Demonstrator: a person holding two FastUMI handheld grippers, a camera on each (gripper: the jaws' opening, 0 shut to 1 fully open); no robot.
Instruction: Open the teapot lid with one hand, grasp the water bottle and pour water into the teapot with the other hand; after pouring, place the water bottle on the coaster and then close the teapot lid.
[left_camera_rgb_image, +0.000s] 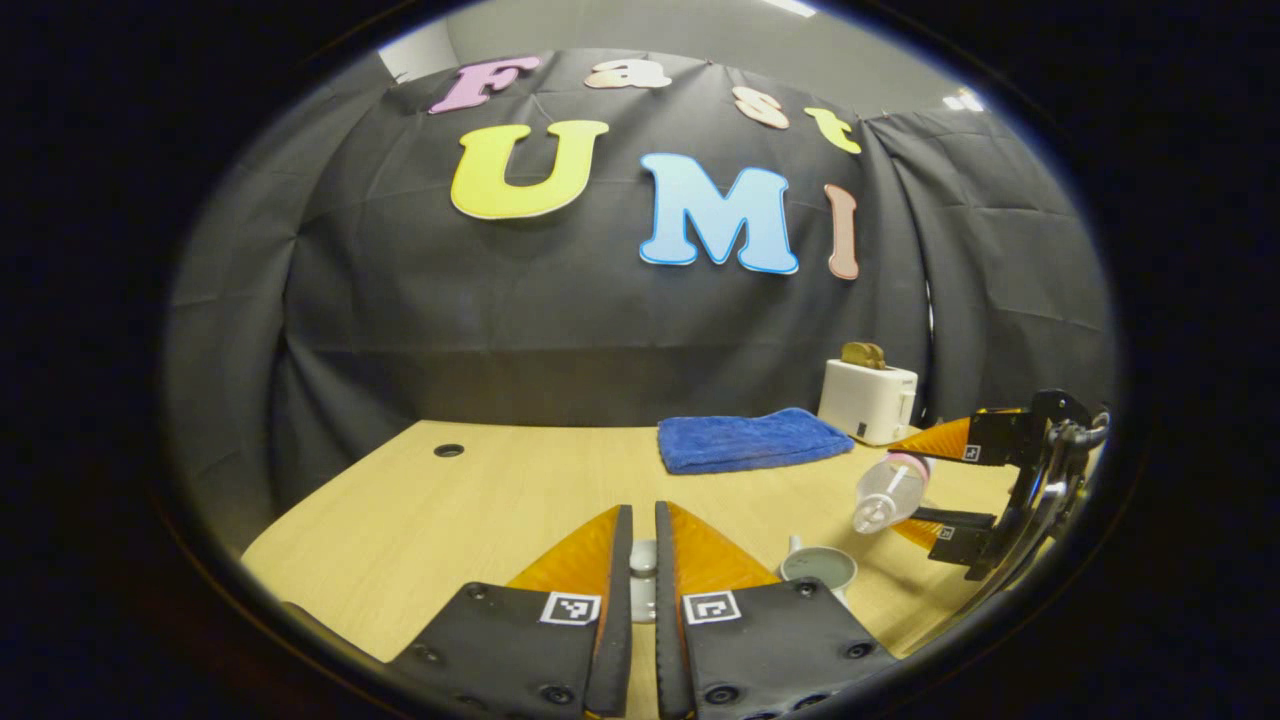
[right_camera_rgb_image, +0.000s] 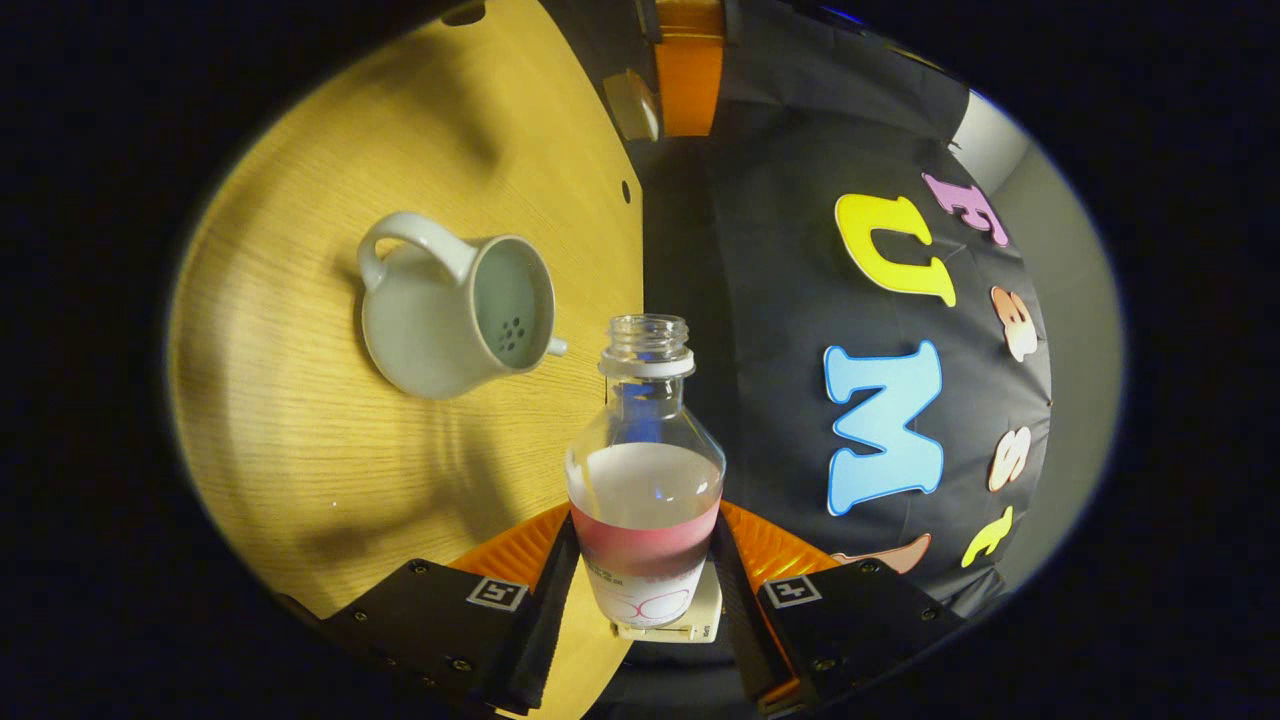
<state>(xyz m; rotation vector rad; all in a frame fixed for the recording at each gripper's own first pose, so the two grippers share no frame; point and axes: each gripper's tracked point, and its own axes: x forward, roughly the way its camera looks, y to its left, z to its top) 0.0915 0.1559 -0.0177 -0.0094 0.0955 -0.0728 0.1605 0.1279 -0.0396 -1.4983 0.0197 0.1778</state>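
On a light wooden table (left_camera_rgb_image: 420, 520) inside a dark-curtained booth, a pouring task is under way. Seen through the right gripper view, the right gripper (right_camera_rgb_image: 640, 575) has both fingers pressed against the labelled lower body of a clear water bottle (right_camera_rgb_image: 645, 470), which is uncapped, part full and tipped over so its open mouth aims toward a pale ceramic teapot (right_camera_rgb_image: 450, 315). The teapot rests on the table with its top uncovered, so the strainer holes inside show; its handle faces away from the bottle and its short spout points toward the bottle neck. The bottle mouth sits just beside the teapot rim rather than over the opening, and no stream of water is visible. Through the left gripper view, the left gripper (left_camera_rgb_image: 643, 540) has its fingers drawn nearly together around a small pale rounded object, probably the teapot lid (left_camera_rgb_image: 643, 558), held up off to the teapot's side; whether both fingers truly press on it cannot be told. That view also shows the tilted bottle above and to the side of the open teapot (left_camera_rgb_image: 820, 568), with a folded blue towel (left_camera_rgb_image: 750, 438) and a white toaster (left_camera_rgb_image: 868, 400) at the table's far edge. No coaster is seen. The step in hand appears to be the pour itself. Next, the bottle mouth likely needs bringing squarely over the opening and tipping further.
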